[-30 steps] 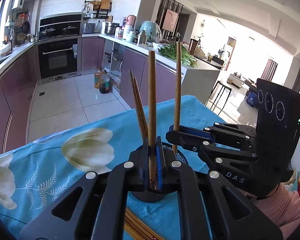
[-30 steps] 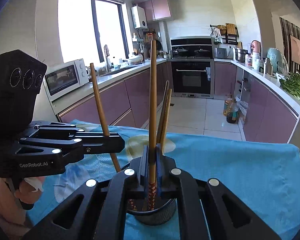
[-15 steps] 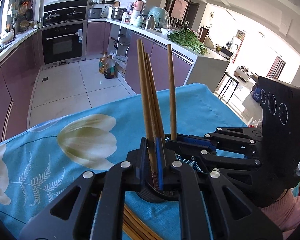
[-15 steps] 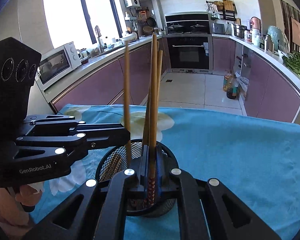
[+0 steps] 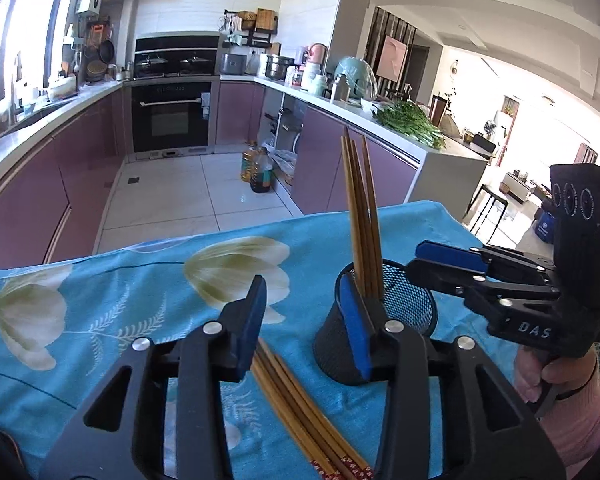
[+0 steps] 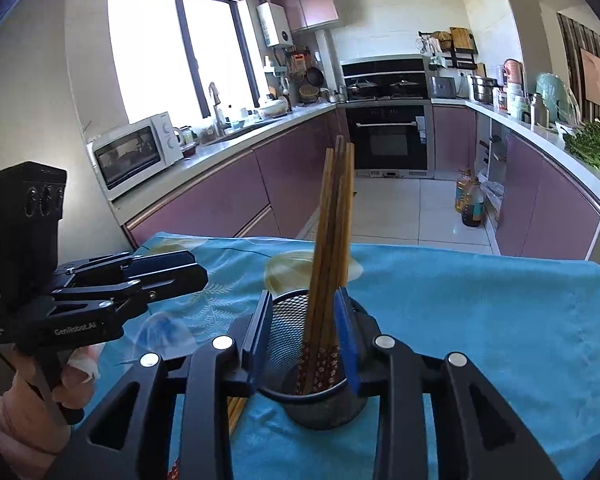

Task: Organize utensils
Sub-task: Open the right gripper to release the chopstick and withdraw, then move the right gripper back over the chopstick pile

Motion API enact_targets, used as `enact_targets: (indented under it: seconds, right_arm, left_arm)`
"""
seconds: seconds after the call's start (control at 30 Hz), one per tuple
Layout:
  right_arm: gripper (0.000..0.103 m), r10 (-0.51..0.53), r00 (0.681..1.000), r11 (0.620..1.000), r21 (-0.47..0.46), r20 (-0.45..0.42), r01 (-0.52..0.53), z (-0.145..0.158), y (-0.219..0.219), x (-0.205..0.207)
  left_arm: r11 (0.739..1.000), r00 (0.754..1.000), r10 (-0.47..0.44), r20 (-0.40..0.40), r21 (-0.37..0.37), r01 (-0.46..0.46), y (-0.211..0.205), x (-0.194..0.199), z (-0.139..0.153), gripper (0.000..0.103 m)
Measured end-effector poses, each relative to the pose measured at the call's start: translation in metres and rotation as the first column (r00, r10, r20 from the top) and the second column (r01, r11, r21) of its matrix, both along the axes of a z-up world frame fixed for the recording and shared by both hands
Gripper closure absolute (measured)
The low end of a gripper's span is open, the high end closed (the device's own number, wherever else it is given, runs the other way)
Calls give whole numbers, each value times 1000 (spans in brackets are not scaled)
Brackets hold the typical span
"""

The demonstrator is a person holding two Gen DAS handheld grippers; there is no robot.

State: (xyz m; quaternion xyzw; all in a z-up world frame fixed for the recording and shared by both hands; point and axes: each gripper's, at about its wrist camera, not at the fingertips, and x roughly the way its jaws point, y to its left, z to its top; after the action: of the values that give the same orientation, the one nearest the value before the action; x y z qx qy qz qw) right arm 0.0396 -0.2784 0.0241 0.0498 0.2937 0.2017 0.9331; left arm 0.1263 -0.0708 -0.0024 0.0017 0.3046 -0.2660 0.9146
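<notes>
Chopsticks (image 5: 364,224) just let go, standing now in black mesh cup (image 5: 400,312) toward far right corner of table (image 5: 100,304). Left gripper (image 5: 306,322) and right gripper (image 6: 302,338) opening, empty. More smooth wooden sticks (image 5: 300,412) lying flat on floral cloth at near edge, awaiting pickup.

Blue floral cloth (image 5: 100,300) covers the worktop. Behind: built-in oven (image 5: 172,118), white microwave (image 6: 136,154) by the window, oil bottles (image 5: 260,170) on floor, greens (image 5: 412,120) on counter.
</notes>
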Motion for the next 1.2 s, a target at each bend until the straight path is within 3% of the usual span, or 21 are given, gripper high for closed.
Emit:
enact_targets:
  seconds: [0.03, 0.2, 0.33, 0.6, 1.2]
  right_arm:
    - [72, 29, 999, 1000, -1, 19, -29, 3, 3, -10]
    - [69, 137, 990, 991, -19, 34, -136, -1, 19, -44]
    - [69, 160, 987, 986, -45, -26, -161, -21, 33, -54]
    - [69, 151, 974, 988, 0, -166, -153, -62, 43, -46]
    - [69, 131, 958, 991, -7, -256, -137, -92, 49, -37]
  left_arm:
    - [1000, 1000, 5, 6, 5, -5, 5, -5, 0, 55]
    - [996, 999, 28, -22, 84, -26, 18, -23, -21, 54]
    - [992, 995, 15, -100, 128, -2, 20, -32, -52, 54]
    - [989, 978, 14, -208, 146, 17, 16, -36, -93, 54]
    - [991, 965, 10, -261, 129, 24, 17, -31, -102, 66]
